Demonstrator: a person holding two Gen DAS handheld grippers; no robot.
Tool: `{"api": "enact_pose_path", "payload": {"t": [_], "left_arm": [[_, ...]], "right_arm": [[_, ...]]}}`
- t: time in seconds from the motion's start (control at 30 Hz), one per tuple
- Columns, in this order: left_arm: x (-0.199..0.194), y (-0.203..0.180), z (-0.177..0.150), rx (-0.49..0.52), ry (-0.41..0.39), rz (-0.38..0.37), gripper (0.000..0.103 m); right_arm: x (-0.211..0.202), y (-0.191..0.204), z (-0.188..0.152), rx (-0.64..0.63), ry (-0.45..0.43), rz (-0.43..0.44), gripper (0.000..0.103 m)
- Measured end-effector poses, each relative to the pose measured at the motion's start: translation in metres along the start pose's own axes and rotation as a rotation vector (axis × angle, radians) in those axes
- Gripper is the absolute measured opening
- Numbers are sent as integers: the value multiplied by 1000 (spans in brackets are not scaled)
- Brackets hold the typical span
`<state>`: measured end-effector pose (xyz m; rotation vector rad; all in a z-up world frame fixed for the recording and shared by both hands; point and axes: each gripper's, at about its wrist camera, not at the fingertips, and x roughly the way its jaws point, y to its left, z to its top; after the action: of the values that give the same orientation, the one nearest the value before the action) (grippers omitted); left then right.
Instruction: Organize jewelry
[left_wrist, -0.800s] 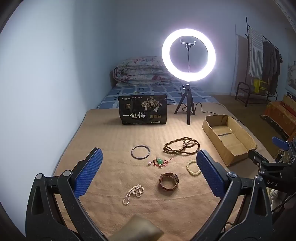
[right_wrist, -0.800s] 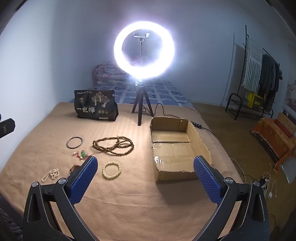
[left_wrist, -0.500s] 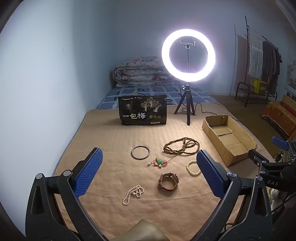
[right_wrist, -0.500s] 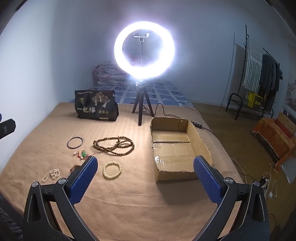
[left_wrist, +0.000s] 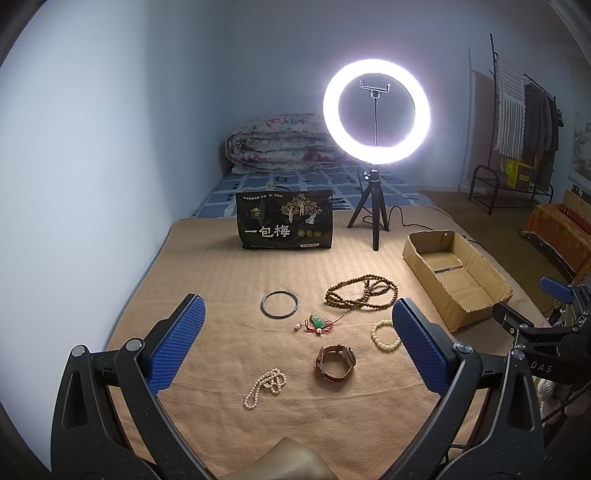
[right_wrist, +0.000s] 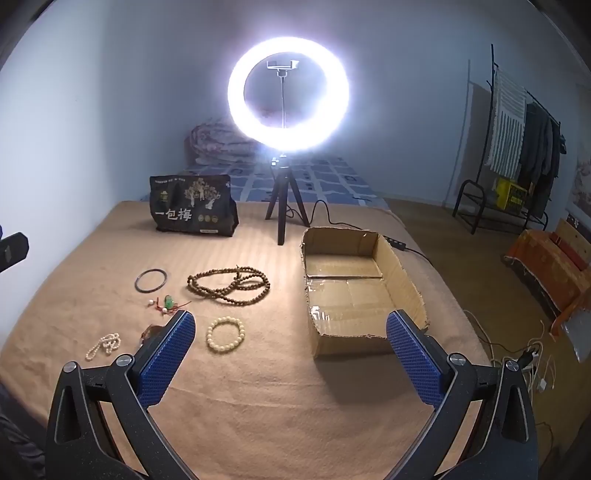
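Jewelry lies spread on a tan blanket (left_wrist: 221, 280): a dark bangle (left_wrist: 279, 303), a brown bead necklace (left_wrist: 362, 291), a green pendant on red cord (left_wrist: 317, 323), a cream bead bracelet (left_wrist: 385, 335), a brown-strapped watch (left_wrist: 335, 362) and a small pearl strand (left_wrist: 264, 387). My left gripper (left_wrist: 295, 325) hovers open above them, holding nothing. My right gripper (right_wrist: 290, 338) is open too, between the cream bracelet (right_wrist: 225, 334) and an empty cardboard box (right_wrist: 402, 269). The bead necklace (right_wrist: 229, 285) and bangle (right_wrist: 150, 280) lie farther off.
A lit ring light on a tripod (left_wrist: 376, 110) and a black snack bag (left_wrist: 285, 224) stand at the blanket's far side. A folded quilt (left_wrist: 280, 144) lies behind on the bed. A clothes rack (right_wrist: 517, 147) and cables (right_wrist: 532, 354) are on the right.
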<state>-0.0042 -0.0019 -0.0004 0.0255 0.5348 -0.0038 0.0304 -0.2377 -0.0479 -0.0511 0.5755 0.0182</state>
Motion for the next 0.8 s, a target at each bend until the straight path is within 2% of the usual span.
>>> {"api": "enact_pose_path", "payload": {"t": [0.8], "left_arm": [[-5, -7, 11, 3, -2, -3, 103]], "right_arm": [[1, 1, 0, 4, 4, 2, 103]]}}
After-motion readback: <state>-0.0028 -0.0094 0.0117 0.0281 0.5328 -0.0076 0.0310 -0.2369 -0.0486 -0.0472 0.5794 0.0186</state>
